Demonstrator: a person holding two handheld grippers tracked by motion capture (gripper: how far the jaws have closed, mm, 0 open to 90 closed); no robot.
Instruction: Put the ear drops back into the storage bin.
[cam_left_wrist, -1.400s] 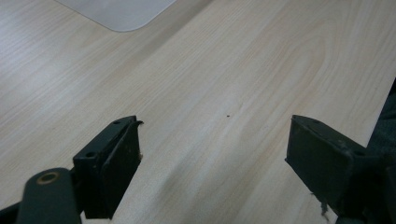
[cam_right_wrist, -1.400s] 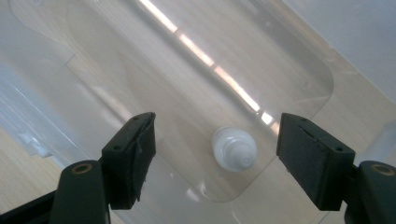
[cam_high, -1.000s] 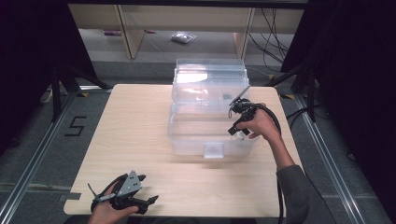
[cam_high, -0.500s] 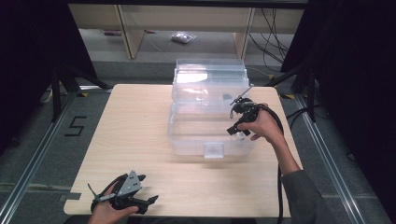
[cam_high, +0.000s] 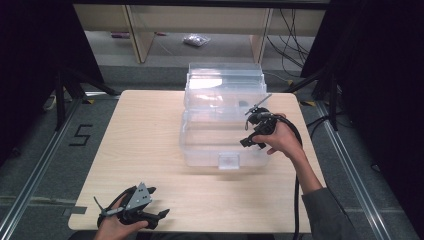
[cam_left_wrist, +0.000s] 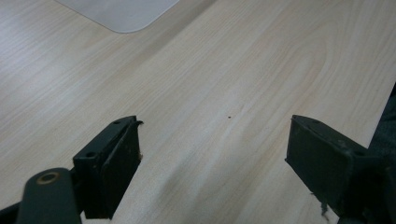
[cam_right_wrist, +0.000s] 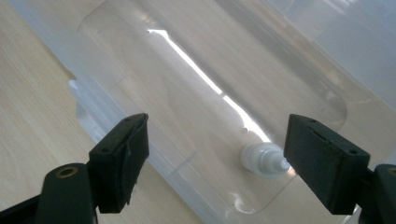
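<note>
Two hand-held tools work at a wooden counter (cam_high: 150, 150): the right tool (cam_high: 248, 140), jaws wide and empty, hovers over a clear plastic storage box (cam_high: 222, 120) holding a small white bottle (cam_right_wrist: 263, 160), while the left tool (cam_high: 159, 216), also wide, rests near the front edge.

- A lab or test room set up for recording, not a home.
- A bare pale wood worktop (cam_high: 150, 145) stands alone on grey floor, with black curtains (cam_high: 30, 65) on both sides.
- A "5" is marked in tape (cam_high: 80, 135) on the left floor.
- Loose cables (cam_high: 292, 30) hang by plain wooden shelving (cam_high: 135, 30) at the far side.
</note>
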